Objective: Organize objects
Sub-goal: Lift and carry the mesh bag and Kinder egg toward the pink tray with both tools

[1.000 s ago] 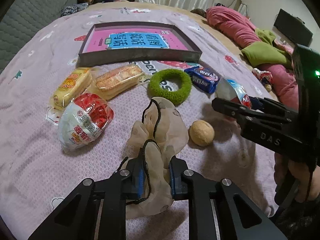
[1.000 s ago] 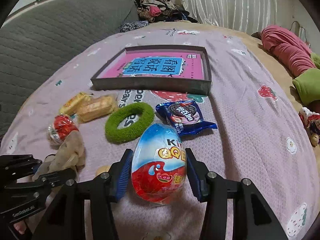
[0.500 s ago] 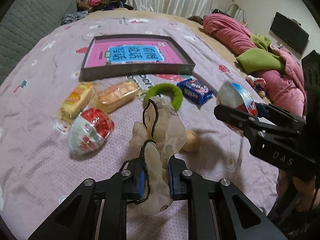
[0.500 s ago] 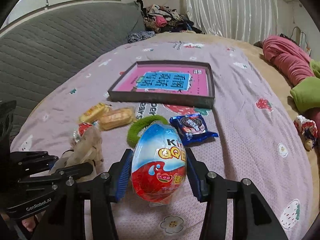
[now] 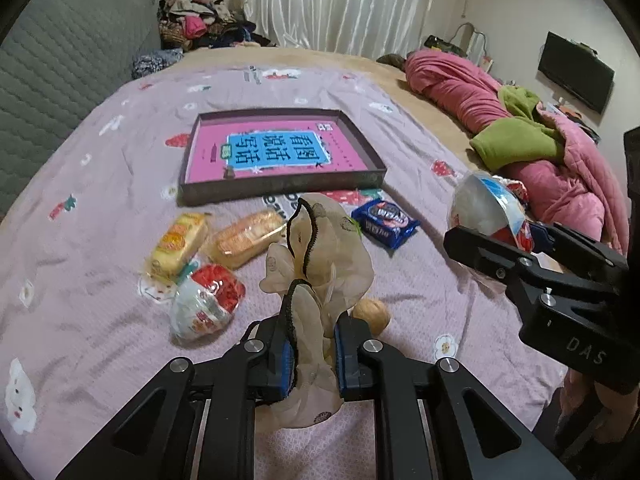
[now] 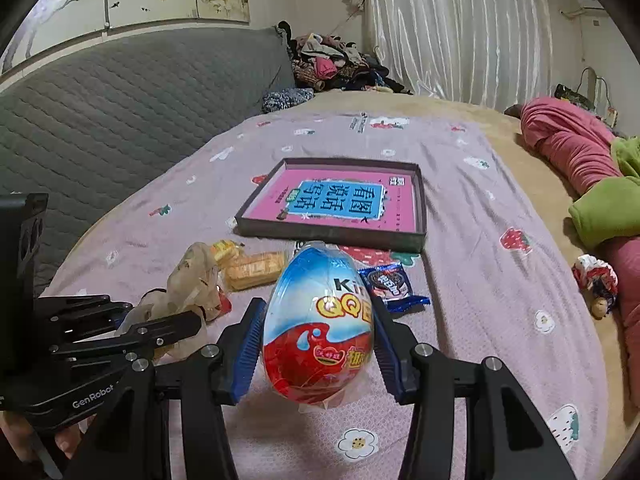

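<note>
Your left tongs (image 5: 311, 354) are clamped tight on a sheer beige stocking (image 5: 320, 264); your right tongs (image 6: 318, 344) grip an upright chocolate egg (image 6: 320, 320) part-open. Both hang clear of the bed (image 6: 480, 240). The shallow box (image 6: 336, 236) lies straight ahead beyond the snacks, its long side facing you, about equally near both hands.

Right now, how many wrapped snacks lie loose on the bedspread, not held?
4: yellow cake, orange cake, red-and-white packet, blue cookie pack. The lifted cloth may hide more.
</note>
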Demonstrator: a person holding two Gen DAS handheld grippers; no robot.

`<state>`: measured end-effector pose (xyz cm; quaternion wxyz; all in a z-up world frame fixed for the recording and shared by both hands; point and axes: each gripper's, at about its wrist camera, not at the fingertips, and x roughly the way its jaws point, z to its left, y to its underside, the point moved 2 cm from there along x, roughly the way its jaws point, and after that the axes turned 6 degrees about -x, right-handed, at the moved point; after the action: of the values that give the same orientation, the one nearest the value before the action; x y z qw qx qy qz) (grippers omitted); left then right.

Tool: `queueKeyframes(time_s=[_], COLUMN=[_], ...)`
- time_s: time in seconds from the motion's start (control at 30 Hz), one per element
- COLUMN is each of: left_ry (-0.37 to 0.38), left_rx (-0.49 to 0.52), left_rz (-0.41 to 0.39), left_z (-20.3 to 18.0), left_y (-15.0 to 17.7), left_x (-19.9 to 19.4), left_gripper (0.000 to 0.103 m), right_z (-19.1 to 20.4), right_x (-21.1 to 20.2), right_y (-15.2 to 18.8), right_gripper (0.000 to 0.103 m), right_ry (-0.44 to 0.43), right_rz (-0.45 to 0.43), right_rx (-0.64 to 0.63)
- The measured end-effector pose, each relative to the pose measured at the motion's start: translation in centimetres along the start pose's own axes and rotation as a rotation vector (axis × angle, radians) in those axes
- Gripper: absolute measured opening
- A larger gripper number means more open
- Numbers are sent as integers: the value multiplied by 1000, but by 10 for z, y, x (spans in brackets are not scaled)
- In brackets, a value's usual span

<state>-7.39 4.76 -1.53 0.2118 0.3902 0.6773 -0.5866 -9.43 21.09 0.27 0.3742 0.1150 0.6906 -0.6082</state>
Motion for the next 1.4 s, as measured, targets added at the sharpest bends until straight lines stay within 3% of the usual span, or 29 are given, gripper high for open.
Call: queueKeyframes(time_s=[0.37,0.9,1.4], left_ry=[-25,-67,-81], left_rx=[24,30,45], left_rz=[-77,-185,-190], left_z=[-3,5,14], left_y=[-30,-106,-160], left_x=[-25,-55,-24], left_gripper=[16,17,17], right_z=[5,-1,-14], right_x=[-19,-30,-10], right_y=[-21,-89,-147], right_gripper=[51,51,51], right_ry=[3,35,51], right_rz=[-41,-108,-150], right_rx=[5,-38,-62])
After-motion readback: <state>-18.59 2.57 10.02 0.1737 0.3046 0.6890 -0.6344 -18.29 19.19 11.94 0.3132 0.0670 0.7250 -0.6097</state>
